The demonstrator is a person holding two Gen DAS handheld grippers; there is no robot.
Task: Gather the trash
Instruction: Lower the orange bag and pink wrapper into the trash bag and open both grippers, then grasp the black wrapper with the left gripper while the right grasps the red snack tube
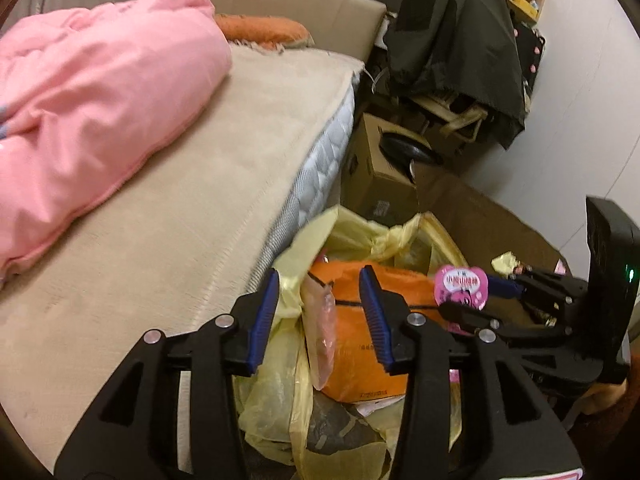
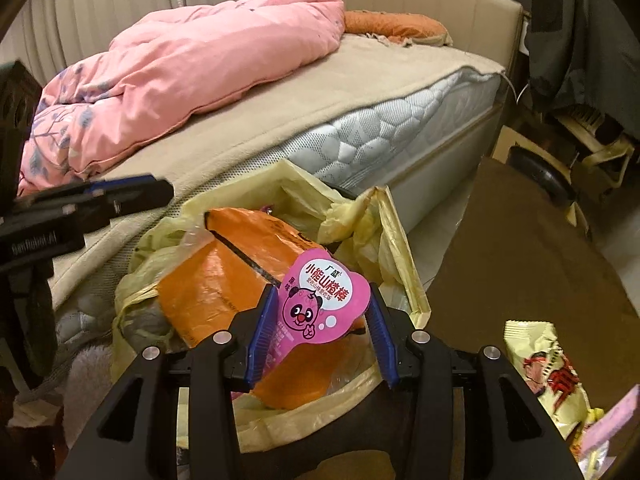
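Note:
A yellow trash bag (image 1: 352, 236) (image 2: 360, 216) stands open beside the bed, with an orange parcel (image 1: 360, 344) (image 2: 224, 280) and a clear plastic wrapper (image 1: 322, 320) lying in it. My left gripper (image 1: 321, 292) (image 2: 160, 194) hovers over the bag, open, with nothing between its blue pads (image 1: 262, 320). My right gripper (image 2: 323, 300) (image 1: 476, 300) is shut on a pink snack wrapper (image 2: 320, 304) (image 1: 460, 286) printed with a cartoon bear face, held over the bag's near right side.
The bed (image 1: 160, 220) (image 2: 360, 92) with a pink duvet (image 1: 100, 80) (image 2: 180, 60) borders the bag on the left. A cardboard box (image 1: 380, 176) and a chair draped in dark cloth (image 1: 456, 40) stand behind. More snack packets (image 2: 548, 372) lie on a brown surface (image 2: 520, 260) to the right.

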